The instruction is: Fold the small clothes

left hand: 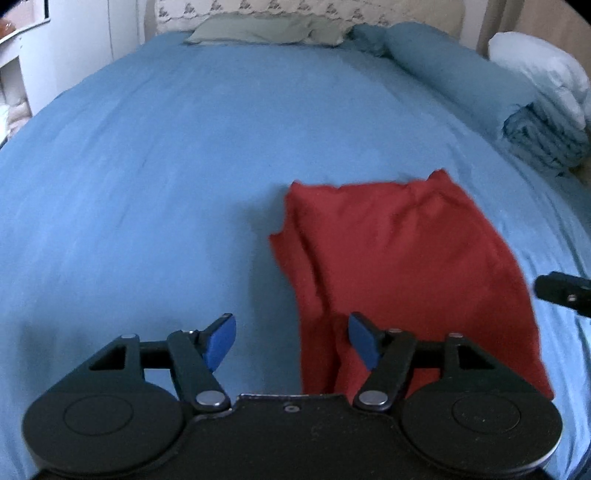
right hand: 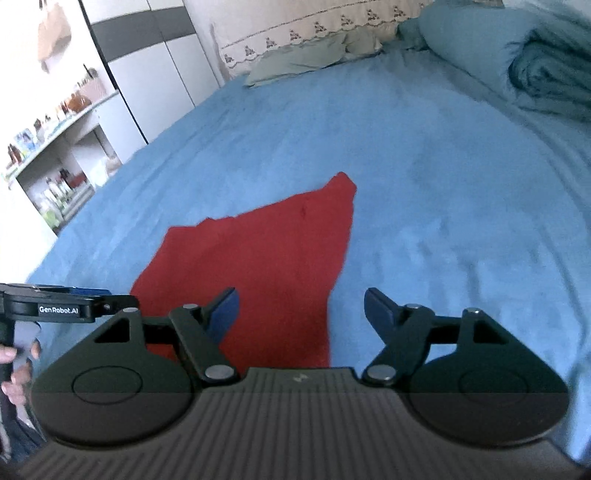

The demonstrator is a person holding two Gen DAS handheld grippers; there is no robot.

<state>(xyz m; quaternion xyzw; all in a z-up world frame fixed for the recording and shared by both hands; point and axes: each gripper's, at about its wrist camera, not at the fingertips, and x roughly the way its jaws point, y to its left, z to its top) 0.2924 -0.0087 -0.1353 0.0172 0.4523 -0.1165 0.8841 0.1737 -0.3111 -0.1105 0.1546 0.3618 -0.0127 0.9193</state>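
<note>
Nearest the cameras, the left hand-held gripper (left hand: pixel 291 341) and the right hand-held gripper (right hand: pixel 300 314) are both hovering with jaws spread wide, gripping nothing. Just beyond them the red garment (left hand: pixel 399 266) is lying loosely flattened on the blue bed (left hand: pixel 147 184), its near edge passing under both tools. It is looking light, soft and limp, likely sagging when lifted; corners or hems are offering the best hold. Farther off, pillows (left hand: pixel 266 31) and a folded blanket (left hand: pixel 546 136) are resting.
</note>
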